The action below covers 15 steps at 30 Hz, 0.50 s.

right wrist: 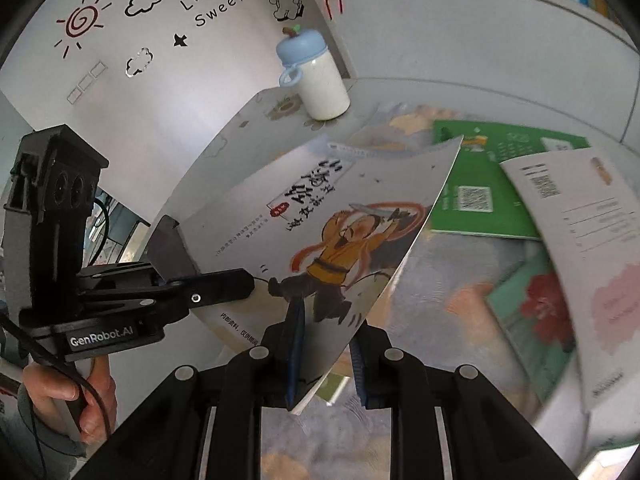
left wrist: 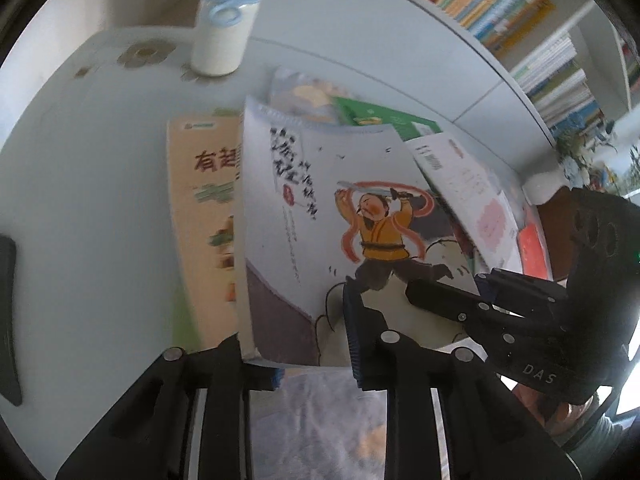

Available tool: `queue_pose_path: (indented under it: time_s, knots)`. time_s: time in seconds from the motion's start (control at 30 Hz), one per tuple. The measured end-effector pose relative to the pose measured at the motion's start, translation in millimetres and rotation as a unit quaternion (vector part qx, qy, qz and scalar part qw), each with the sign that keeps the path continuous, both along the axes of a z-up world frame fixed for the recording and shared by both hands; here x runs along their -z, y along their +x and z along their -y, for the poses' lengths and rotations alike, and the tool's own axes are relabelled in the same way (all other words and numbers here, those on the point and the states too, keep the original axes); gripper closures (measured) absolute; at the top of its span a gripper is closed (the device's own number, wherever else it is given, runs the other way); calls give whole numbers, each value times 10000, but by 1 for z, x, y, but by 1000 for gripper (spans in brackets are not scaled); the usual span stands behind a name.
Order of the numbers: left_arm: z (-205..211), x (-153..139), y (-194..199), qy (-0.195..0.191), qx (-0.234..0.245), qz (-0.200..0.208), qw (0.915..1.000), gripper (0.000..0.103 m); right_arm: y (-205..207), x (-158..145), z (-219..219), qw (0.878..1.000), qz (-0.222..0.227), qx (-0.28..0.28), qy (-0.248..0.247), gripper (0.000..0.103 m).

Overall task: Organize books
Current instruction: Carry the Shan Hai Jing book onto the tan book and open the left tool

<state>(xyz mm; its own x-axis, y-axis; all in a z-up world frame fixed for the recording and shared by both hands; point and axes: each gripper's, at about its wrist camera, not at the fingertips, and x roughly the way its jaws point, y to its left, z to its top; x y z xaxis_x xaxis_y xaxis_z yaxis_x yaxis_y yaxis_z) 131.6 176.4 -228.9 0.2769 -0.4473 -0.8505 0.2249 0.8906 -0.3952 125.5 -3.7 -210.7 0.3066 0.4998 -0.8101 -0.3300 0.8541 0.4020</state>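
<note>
Both grippers are matte black plastic with silver round screw heads along the finger linkages and blue ribbed pads; the left gripper (right wrist: 224,286) carries white "GenRobot.AI" lettering and a black cable; the right gripper (left wrist: 432,296) shows "DAS" in white; a hand (right wrist: 68,396) emerges from a grey sleeve (right wrist: 16,432).

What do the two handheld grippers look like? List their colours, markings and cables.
Both are black plastic tools with silver rivets. The right gripper has blue ribbed pads and white "DAS" lettering on its body. The left gripper reads "GenRobot.AI" in white, with a black cable trailing from it past a grey sleeve cuff.
</note>
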Motion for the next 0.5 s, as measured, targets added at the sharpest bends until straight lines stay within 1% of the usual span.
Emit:
queue_pose_path:
  time_s: [0.07, 0.13, 0.2, 0.3, 0.37, 0.43, 0.47, 0.5]
  knots:
    - [-7, 3, -2, 27, -78, -4, 10000, 81, 4, 8, -4, 9999, -95, -17, 41, 83]
    - [-13, 3, -6, 49, -148, 65, 9999, 81, 5, 11, -9, 10000, -65, -37, -1, 83]
    - [-16, 1, -11, 59, -191, 146, 9997, 81, 4, 9, -14, 9999, 66, -83, -58, 83]
    - [-15, -9, -20, 42, -206, 402, 9990, 81, -2, -4, -21, 9989, 328, -273, -176, 83]
    - [-16, -11, -26, -22, -253, 473, 9986, 81, -2, -9, -24, 9979, 441, -393, -279, 82]
    - [-17, -2, -26, -18, -225, 302, 9993, 81, 4, -3, -21, 9983, 379, -365, -257, 80]
    - [-20, 5, -25, 89, -254, 181, 9995, 81, 9, 7, -17, 9991, 178, -340, -168, 79]
    - [-24, 8, -26, 141, -302, 139, 9993, 81, 12, 16, -13, 9995, -30, -275, -147, 77]
